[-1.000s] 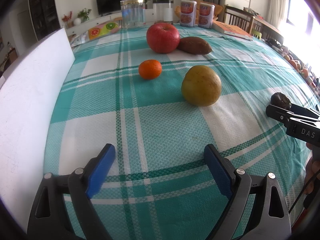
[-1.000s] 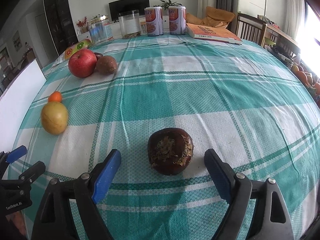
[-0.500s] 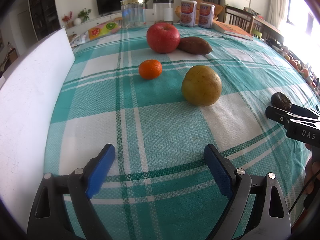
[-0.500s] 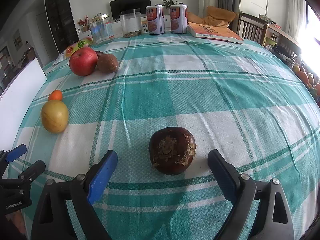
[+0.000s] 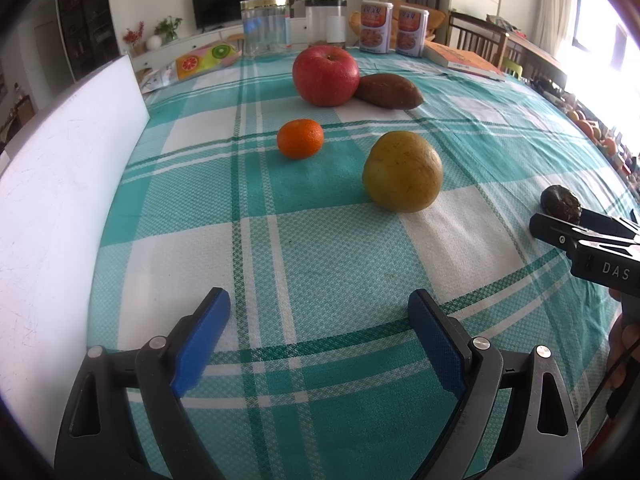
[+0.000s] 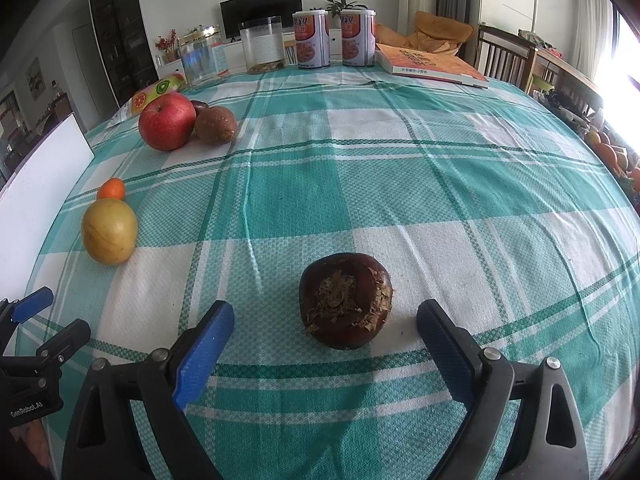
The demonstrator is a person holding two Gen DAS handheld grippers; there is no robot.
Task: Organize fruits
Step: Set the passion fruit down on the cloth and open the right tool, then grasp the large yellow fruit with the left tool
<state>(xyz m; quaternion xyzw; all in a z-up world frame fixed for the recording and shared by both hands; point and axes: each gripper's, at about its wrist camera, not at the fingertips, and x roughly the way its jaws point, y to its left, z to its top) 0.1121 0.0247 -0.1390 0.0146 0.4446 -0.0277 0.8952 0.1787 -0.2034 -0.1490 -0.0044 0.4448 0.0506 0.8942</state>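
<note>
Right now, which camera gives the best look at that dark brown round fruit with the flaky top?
The right wrist view: the dark brown round fruit sits close, whole and centred, just ahead of the open right gripper. The left wrist view shows it small at the edge, partly hidden.

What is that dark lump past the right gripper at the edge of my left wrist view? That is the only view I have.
Observer: A round dark brown fruit with a flaky dry patch, lying on the tablecloth.
Operator: Is the right gripper holding it?
Observer: No. The fruit lies between its blue fingers, and both stand clear of it.
Operator: Is anything hidden behind the apple?
Observer: Yes, a small dark red fruit peeks out behind it.
</note>
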